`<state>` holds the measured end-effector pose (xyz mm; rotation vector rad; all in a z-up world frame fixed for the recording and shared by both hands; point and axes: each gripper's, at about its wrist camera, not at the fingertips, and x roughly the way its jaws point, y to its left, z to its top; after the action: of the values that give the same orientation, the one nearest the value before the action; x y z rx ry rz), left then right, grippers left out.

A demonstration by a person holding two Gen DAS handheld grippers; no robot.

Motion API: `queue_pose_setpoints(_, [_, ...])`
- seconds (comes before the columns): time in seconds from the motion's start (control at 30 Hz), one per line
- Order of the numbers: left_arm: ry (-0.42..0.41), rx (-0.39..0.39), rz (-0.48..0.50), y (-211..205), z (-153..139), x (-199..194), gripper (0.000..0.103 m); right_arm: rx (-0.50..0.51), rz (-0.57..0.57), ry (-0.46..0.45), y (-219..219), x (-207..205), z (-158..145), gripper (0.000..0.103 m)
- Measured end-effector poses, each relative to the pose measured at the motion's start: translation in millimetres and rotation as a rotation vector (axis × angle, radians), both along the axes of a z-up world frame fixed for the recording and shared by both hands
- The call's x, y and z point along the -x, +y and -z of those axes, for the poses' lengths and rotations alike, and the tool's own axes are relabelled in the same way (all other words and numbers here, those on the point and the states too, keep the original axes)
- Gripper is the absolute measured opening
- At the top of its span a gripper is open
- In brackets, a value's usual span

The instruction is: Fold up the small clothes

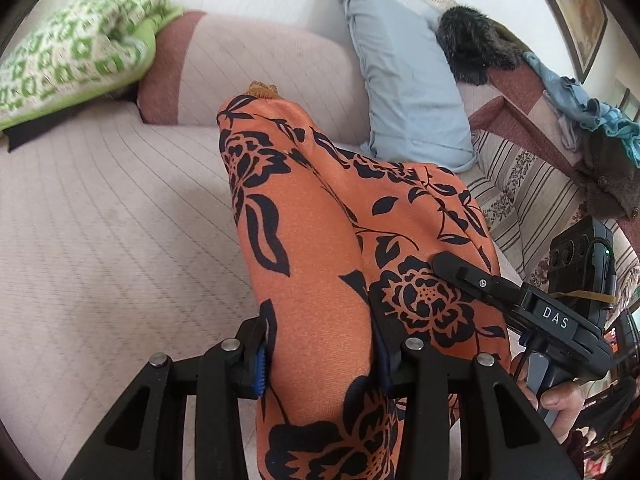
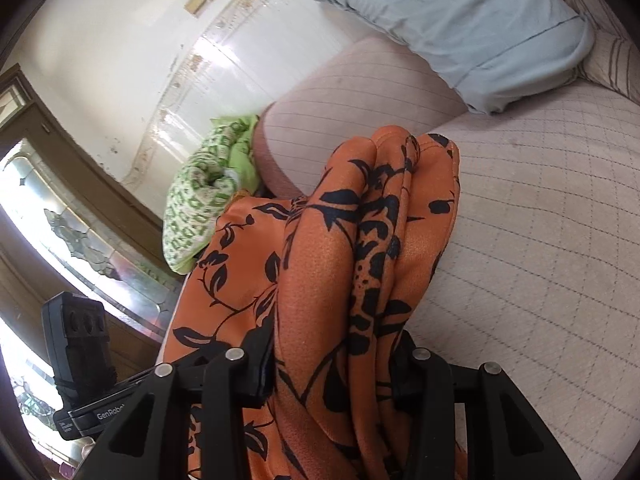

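**Orange floral garment gripped by both grippers above the sofa seat**

The orange floral garment (image 1: 320, 264) hangs bunched between the two tools, lifted off the sofa seat (image 1: 100, 240) rather than lying flat on it. The left gripper (image 1: 320, 364) is closed on a thick roll of the cloth, which swells out ahead of its fingers. The right gripper (image 2: 332, 372) pinches several gathered layers, with folds standing up just beyond its tips and a loose panel spilling off to its left side. In the left view the right tool's finger lies against the fabric just to the right.

Beyond the garment, ahead of both grippers, the pinkish quilted seat runs back to a bolster cushion (image 1: 256, 64). A pale blue pillow (image 1: 404, 80) leans farther off to the left gripper's right, and a green patterned cushion (image 1: 76, 52) sits far to its left.

The risk I see is the bunching: each tool seems to hold a wad, not a clean edge, so laying it down could trap wrinkles or give a crooked fold. The slick-looking cloth might also slide out if either grip eases.
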<state>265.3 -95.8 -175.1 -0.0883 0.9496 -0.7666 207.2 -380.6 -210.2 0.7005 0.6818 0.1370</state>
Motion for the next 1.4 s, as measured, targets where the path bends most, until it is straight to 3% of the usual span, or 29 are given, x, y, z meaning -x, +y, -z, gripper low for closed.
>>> queue_pose_setpoints(0.67, [-0.155,-0.105,-0.127,61,-34,77,0.042,-0.050,-0.075,-0.043,62,40,-21,0.044])
queue_pose_setpoints(1.4, [-0.167,-0.195,-0.203,84,-26,102,0.042,-0.048,-0.106,0.012,99,51,0,0.043])
